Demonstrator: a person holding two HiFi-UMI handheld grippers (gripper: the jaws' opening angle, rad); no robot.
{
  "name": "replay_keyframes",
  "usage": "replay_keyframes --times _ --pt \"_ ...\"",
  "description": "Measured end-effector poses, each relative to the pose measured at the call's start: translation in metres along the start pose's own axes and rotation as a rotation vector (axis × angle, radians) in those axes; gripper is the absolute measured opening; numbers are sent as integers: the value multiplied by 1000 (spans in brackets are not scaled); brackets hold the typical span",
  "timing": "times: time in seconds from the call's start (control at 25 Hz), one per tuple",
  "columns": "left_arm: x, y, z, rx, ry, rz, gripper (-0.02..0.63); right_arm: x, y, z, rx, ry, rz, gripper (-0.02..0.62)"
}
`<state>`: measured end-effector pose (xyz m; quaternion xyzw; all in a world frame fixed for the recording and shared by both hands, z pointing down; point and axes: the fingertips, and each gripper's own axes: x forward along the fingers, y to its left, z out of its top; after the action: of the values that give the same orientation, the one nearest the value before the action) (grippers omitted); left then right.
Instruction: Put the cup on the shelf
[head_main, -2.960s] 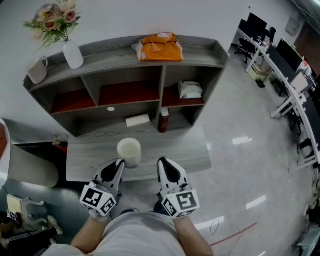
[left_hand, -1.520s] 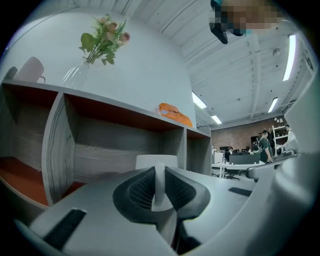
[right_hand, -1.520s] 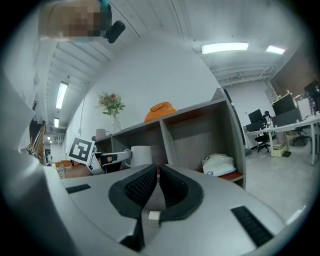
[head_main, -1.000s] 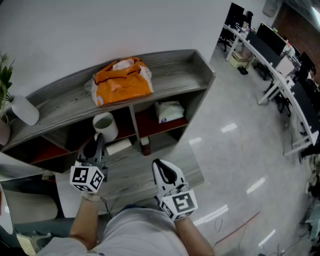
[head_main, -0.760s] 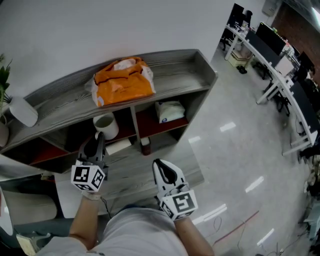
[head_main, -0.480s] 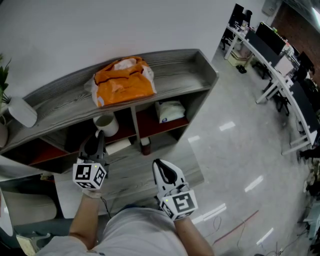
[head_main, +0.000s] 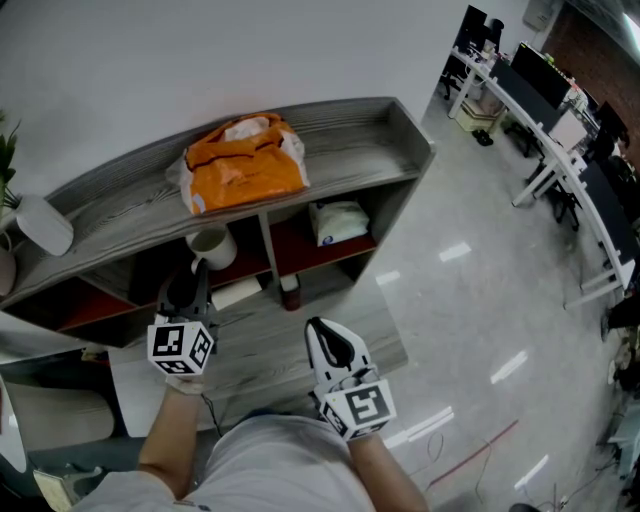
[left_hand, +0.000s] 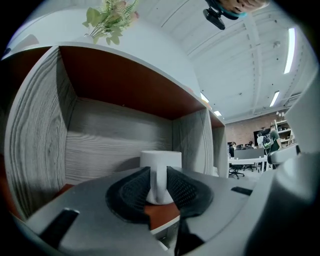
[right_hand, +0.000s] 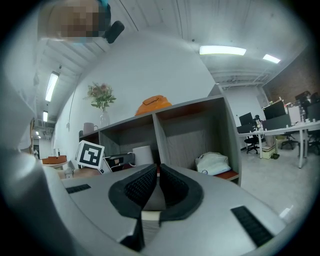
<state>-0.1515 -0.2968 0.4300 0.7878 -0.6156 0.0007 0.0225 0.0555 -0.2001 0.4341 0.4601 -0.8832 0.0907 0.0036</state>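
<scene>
The white cup (head_main: 212, 246) stands on the red floor of the shelf's (head_main: 350, 118) middle compartment. My left gripper (head_main: 193, 272) reaches in from the front with the cup's handle between its pads. In the left gripper view the cup (left_hand: 160, 159) stands upright just past the left gripper (left_hand: 159, 187). The jaws are opening, and both pads still look flush against the handle. My right gripper (head_main: 325, 335) hangs shut and empty over the low table (head_main: 300, 352). From the right gripper (right_hand: 158, 175) view, the cup (right_hand: 142, 155) shows in the shelf.
An orange bag (head_main: 243, 168) lies on the shelf top and a white vase (head_main: 45, 225) stands at its left end. A white bag (head_main: 338, 222) fills the right compartment. A dark bottle (head_main: 290, 293) and a white box (head_main: 236, 293) sit on the lower level. Office desks (head_main: 560, 120) stand at the right.
The left gripper carried the cup from the low table up into the middle compartment. Over the last second the cup sank slightly deeper inside. The right gripper stayed put.
</scene>
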Motion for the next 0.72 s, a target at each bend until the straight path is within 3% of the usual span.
replay_keyframes --times 0.44,0.72 --pt "3 -1 -1 -18 22 9 163 -6 -3 2 6 -11 4 29" --pt "-4 -8 4 -22 23 11 183 -13 -4 5 11 -19 13 29"
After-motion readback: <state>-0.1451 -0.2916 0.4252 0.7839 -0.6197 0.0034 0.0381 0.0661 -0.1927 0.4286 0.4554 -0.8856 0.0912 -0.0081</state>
